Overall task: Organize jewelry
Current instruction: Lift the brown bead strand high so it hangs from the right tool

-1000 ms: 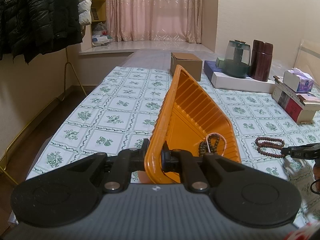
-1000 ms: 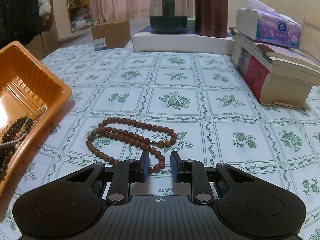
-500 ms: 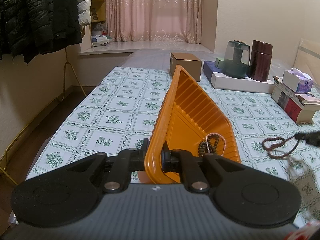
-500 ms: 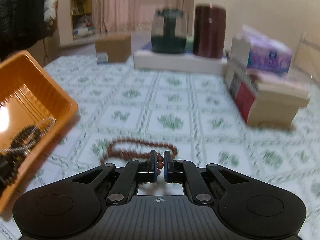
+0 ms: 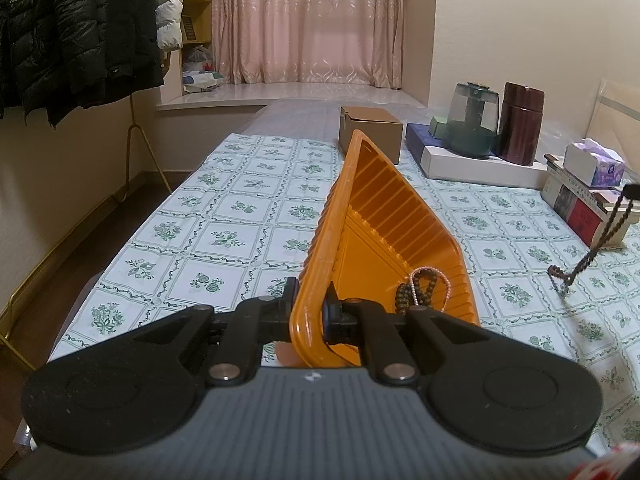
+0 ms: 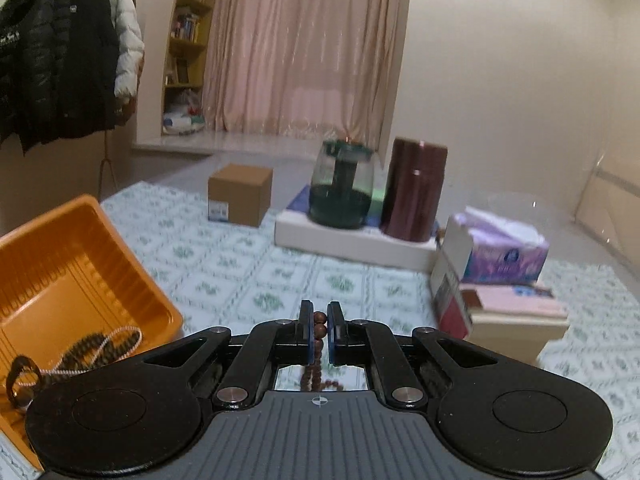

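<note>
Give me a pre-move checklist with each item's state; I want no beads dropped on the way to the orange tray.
1. Right gripper clamped on the brown bead strand: ok, beads sit between the pads.
2. Strand clear of the tablecloth: cannot tell; in the left wrist view it hangs taut, its lowest loop close to the cloth.
3. Left gripper holding the orange tray by its rim: ok, tray tilted up.
4. Room in the tray: ok; dark beads and a pale strand lie in the low corner only.
5. Path from strand to tray free: ok, only bare cloth between.
</note>
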Available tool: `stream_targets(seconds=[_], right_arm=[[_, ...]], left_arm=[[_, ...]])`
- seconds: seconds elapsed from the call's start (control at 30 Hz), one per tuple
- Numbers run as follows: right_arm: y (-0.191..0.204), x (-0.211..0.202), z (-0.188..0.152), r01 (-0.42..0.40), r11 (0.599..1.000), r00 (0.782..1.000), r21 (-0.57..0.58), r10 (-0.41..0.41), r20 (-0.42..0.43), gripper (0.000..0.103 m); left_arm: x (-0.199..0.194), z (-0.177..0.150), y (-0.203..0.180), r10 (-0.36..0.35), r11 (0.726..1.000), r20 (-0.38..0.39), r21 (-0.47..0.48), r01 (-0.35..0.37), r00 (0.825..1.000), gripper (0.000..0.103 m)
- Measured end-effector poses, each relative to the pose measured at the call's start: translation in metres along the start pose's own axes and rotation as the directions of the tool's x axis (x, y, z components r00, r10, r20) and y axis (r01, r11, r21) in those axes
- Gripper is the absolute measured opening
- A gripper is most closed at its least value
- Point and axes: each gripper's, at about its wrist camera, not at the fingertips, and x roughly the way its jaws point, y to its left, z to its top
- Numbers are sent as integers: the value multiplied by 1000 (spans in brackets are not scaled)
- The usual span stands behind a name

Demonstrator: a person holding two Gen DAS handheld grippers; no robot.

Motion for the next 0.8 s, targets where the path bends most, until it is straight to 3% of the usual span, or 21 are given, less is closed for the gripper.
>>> stream_targets(seconds=[0.8], right_arm=[[30, -44, 50, -133, 990, 986, -49, 137, 96, 6]], left_arm=[[-2, -1, -2, -7, 1000, 3, 5, 7, 1000, 10]])
